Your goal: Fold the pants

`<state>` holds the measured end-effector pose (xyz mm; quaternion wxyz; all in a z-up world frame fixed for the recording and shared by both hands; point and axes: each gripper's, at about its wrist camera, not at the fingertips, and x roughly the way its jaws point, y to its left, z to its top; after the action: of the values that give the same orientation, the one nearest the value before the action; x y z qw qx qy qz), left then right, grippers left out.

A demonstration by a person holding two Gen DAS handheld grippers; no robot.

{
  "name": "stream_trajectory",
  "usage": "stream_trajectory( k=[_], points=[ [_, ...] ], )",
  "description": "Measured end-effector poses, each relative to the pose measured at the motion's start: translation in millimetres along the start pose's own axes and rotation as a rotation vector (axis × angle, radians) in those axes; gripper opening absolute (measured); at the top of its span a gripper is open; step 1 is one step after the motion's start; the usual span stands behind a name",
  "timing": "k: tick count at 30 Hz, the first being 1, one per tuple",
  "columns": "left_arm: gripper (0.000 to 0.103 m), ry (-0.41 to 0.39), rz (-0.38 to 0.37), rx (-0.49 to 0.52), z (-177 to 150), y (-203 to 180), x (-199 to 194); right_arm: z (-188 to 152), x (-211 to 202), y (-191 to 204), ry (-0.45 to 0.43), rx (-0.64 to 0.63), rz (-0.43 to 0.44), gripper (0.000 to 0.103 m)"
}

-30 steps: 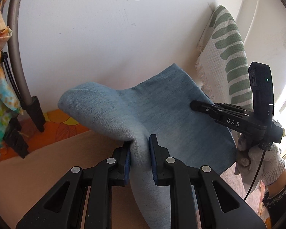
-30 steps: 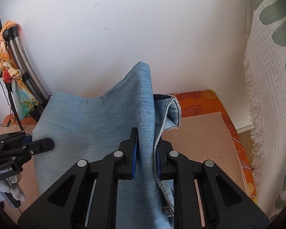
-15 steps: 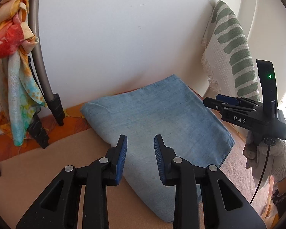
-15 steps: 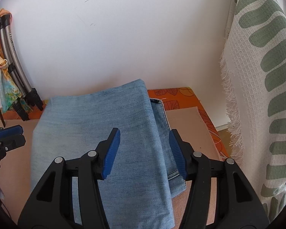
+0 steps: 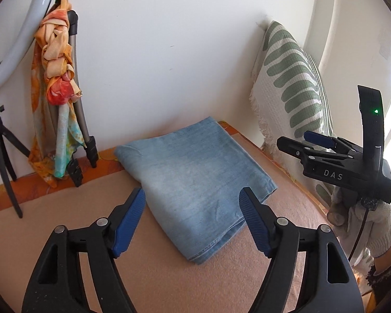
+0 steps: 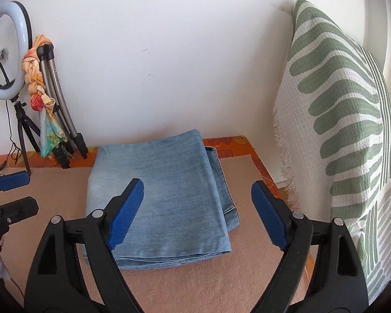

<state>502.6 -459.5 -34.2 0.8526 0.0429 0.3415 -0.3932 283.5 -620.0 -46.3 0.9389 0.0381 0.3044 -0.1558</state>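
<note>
Pants (image 6: pixel 159 200): light blue denim, folded into a flat rectangular stack, lying on the tan mat (image 6: pixel 195 284) near its far edge, close to the white wall (image 6: pixel 169 52). In the right wrist view several layer edges show at the near side of the stack, and a hemmed edge sticks out along its right side.

Left gripper (image 5: pixel 193 219): pitched downward toward the mat, on the near side of the pants. The jaws have just been opening and now stand wide apart. The blue pads (image 5: pixel 129 224) touch nothing; the near corner of the pants appears between them in the left wrist view, but no cloth is pinched.

Right gripper (image 6: pixel 198 214): pitched downward likewise, near side of the pants. The jaws have just been opening and stand wide apart, spanning most of the stack as seen in the right wrist view. Nothing is gripped; the pads are clear of the denim.

In the left wrist view the right gripper appears from the side at the right edge, carried by a hand in a white knit glove (image 5: pixel 362 221), with a green light lit on its upright part.

Beyond the mat an orange patterned cloth (image 6: pixel 229 143) borders the far edge. A green-and-white leaf-print textile (image 6: pixel 338 120) hangs at the right. At the far left a grey tripod (image 6: pixel 62 120) with a colourful knotted scarf (image 6: pixel 39 86) leans on the wall, beside a ring light (image 6: pixel 5 49) on a small black stand.
</note>
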Motion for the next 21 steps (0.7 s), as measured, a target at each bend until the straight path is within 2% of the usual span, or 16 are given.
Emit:
stream_trajectory(
  k=[6,15,21],
  points=[
    [0.081,-0.039,0.003,0.008,-12.3,-11.7,-40.7,-11.1,-49.0,16.6,-0.046,-0.017,-0.028,0.103],
    [0.081,-0.063,0.026,0.022,-40.8,-23.9,-92.8,-34.2,-106.3,28.3,-0.060,0.020,-0.032,0.103],
    [0.081,-0.078,0.012,0.016,-61.5,-22.6,-126.7,-54.9,-137.4,44.5,-0.077,0.009,-0.028,0.103]
  ],
)
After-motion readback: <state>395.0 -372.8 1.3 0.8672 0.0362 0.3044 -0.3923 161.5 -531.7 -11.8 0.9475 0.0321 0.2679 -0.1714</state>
